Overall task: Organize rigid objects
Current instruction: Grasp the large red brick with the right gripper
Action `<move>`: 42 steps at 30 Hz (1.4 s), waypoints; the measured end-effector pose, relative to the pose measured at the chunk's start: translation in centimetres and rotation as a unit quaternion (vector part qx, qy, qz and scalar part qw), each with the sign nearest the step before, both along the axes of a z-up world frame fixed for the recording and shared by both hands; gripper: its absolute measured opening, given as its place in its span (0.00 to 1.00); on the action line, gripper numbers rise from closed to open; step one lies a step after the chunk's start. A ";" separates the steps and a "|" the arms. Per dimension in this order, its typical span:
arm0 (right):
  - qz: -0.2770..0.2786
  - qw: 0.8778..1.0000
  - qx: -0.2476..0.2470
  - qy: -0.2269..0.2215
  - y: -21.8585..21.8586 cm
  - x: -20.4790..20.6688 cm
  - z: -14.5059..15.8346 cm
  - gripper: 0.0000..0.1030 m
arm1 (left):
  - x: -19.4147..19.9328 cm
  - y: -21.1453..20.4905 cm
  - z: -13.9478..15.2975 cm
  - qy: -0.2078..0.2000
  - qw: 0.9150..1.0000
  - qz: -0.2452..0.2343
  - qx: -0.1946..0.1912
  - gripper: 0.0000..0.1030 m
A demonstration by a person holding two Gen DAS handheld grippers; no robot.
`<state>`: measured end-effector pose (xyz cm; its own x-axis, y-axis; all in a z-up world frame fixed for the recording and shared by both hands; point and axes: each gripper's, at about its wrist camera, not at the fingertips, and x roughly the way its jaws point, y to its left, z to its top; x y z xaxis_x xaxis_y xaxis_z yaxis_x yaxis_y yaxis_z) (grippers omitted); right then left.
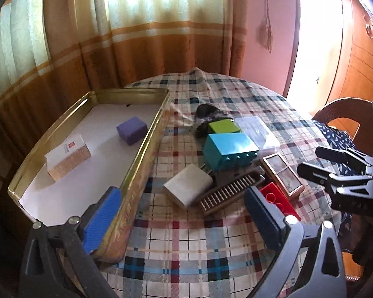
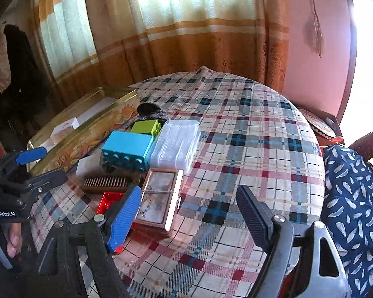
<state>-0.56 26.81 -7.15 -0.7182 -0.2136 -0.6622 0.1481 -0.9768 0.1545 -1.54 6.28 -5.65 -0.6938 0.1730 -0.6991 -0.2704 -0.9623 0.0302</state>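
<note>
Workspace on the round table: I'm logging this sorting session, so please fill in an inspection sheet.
Surface: round table under a plaid tablecloth, rumpled at its far edge.
Job's things: gold metal tray on the left holds a purple box and a white-and-tan box. Beside the tray lie a teal toy brick, green brick, clear plastic case, white box, brown harmonica, red brick and copper-framed compact.
Clutter: dark bundle behind the bricks.
Grippers: left gripper open, empty; right gripper open, empty.
Cables: nothing seen.
Surroundings: striped curtain, pink wall, blue leaf-print fabric at the right.
</note>
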 end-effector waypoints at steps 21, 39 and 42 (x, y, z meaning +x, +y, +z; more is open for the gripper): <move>0.106 0.994 0.000 -0.010 -6.9 1.8 -1.2 0.50 | 0.5 -0.6 0.1 0.016 1.000 0.001 0.011 0.98; 0.105 0.994 -0.004 0.029 -6.1 1.9 -1.0 0.33 | 0.5 -0.5 0.1 0.020 1.000 -0.007 0.020 0.90; 0.084 0.995 -0.014 0.055 -5.1 2.0 -0.1 0.33 | 0.9 0.3 0.1 0.028 0.999 -0.023 0.012 0.90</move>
